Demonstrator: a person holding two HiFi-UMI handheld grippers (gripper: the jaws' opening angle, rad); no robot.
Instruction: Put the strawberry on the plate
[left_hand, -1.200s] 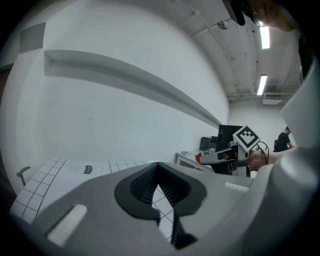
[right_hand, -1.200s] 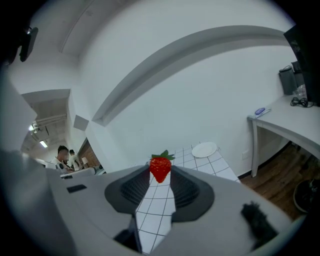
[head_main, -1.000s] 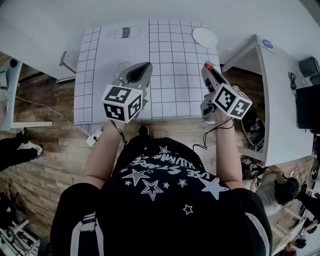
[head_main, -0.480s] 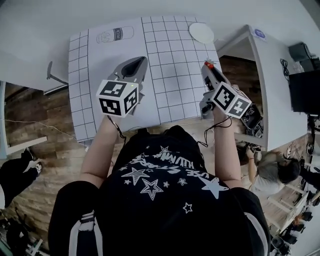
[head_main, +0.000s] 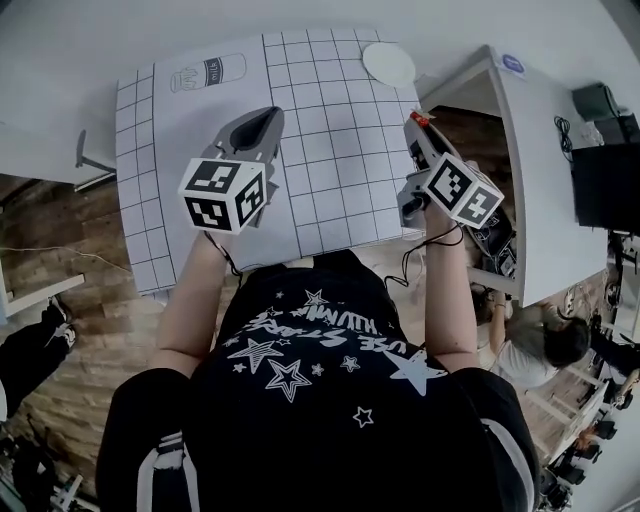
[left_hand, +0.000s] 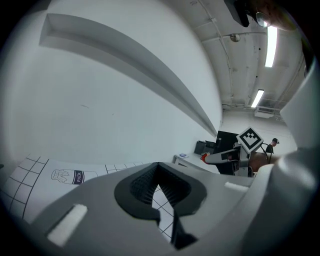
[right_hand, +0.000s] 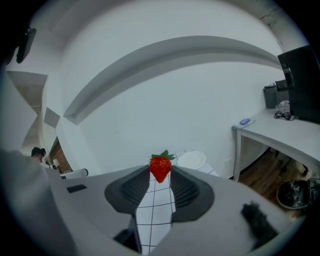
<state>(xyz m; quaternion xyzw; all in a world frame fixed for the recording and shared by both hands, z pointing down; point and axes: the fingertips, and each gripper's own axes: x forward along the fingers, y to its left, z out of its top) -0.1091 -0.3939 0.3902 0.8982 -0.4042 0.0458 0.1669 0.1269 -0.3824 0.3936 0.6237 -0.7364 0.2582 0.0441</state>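
The strawberry (right_hand: 160, 169) is being clamped upright, leaves up, at the right gripper's (right_hand: 161, 173) fingertips; overhead, only a red speck. The left gripper's (left_hand: 158, 166) fingers are being held together.

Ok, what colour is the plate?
White: the plate shows best in the head view.

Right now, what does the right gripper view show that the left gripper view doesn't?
Right gripper view only: the white plate, ahead beyond the fingers.

Left gripper view only: the milk carton drawing and the left gripper, holding nothing.

Shared: the gridded mat and the strawberry. The right gripper pinches it up close in its own view, and it is only a distant red speck in the left gripper view.
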